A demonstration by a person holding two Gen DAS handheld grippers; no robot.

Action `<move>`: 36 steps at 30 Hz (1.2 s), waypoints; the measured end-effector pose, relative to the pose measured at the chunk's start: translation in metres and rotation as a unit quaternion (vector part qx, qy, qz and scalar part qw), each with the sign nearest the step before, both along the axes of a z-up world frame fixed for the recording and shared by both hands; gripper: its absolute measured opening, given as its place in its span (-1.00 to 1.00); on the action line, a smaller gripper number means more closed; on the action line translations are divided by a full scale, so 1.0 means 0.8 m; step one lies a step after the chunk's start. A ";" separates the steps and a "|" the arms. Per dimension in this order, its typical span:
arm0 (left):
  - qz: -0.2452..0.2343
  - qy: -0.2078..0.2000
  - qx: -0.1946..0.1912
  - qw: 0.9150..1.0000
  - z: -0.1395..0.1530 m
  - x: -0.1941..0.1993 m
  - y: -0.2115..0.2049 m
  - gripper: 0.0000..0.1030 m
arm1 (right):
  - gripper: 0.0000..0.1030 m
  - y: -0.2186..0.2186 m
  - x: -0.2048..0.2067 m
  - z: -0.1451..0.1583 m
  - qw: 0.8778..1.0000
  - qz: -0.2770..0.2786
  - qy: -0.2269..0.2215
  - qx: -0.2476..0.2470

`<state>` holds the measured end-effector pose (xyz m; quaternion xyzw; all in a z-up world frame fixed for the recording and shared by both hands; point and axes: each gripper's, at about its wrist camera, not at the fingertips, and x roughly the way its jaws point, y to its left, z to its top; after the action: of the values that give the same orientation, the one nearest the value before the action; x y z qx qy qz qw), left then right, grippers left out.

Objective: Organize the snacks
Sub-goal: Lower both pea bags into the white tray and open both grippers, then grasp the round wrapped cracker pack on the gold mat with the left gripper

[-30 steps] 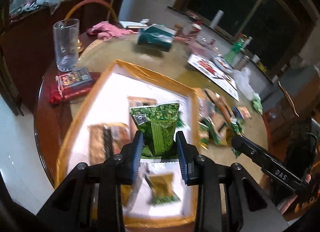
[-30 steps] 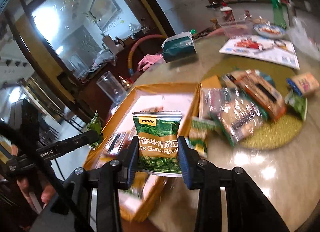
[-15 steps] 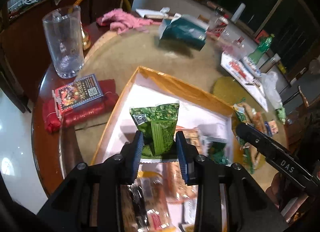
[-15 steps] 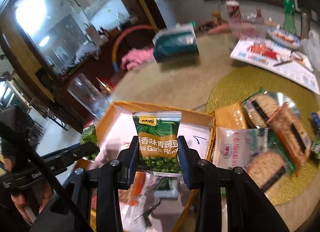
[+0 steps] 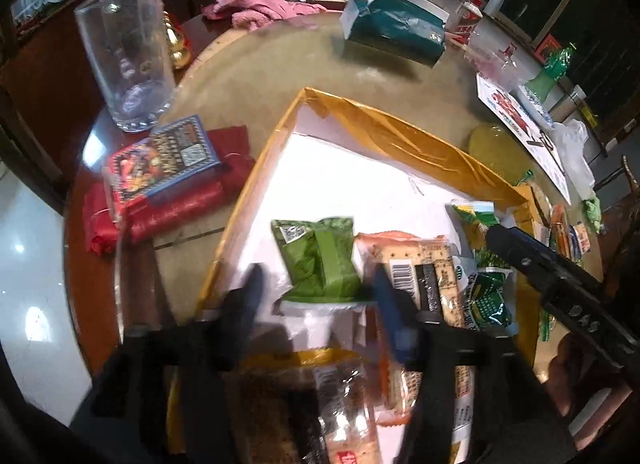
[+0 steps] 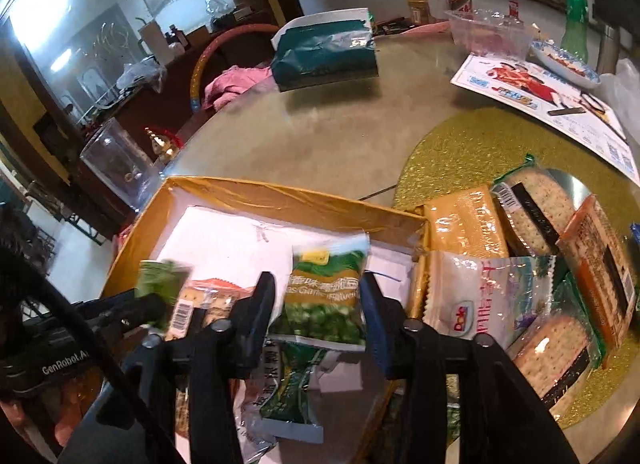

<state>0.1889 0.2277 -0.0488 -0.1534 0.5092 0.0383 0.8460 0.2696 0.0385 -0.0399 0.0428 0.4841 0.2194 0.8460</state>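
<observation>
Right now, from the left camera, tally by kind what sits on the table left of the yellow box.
Clear glass: 1
Gold ornament: 1
Pink cloth: 1
Red bundle: 1
Printed pack on the bundle: 1
Total: 5

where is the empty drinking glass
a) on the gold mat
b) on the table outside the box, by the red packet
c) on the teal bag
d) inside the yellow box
b: the glass stands upright on the table, outside the yellow box and just behind the red packet.
</observation>
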 end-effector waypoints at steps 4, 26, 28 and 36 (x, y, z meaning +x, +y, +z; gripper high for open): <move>0.006 -0.017 0.017 1.000 0.016 -0.019 -0.009 0.36 | 0.08 -0.019 -0.010 0.016 1.000 -0.013 0.003 0.028; -0.145 -0.087 0.024 0.985 0.051 -0.167 -0.260 0.66 | 0.28 -0.296 -0.228 -0.001 0.981 -0.116 0.015 0.157; -0.149 -0.081 0.021 0.985 0.048 -0.170 -0.268 0.66 | 0.28 -0.305 -0.228 -0.007 0.979 -0.127 0.018 0.157; -0.174 -0.082 0.051 0.980 0.052 -0.147 -0.294 0.66 | 0.28 -0.329 -0.225 -0.028 0.973 -0.149 0.036 0.175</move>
<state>0.0716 -0.0072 -0.0076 -0.0220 0.4544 -0.0962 0.8853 0.0893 -0.2243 -0.0626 0.2698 0.4569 0.1700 0.8304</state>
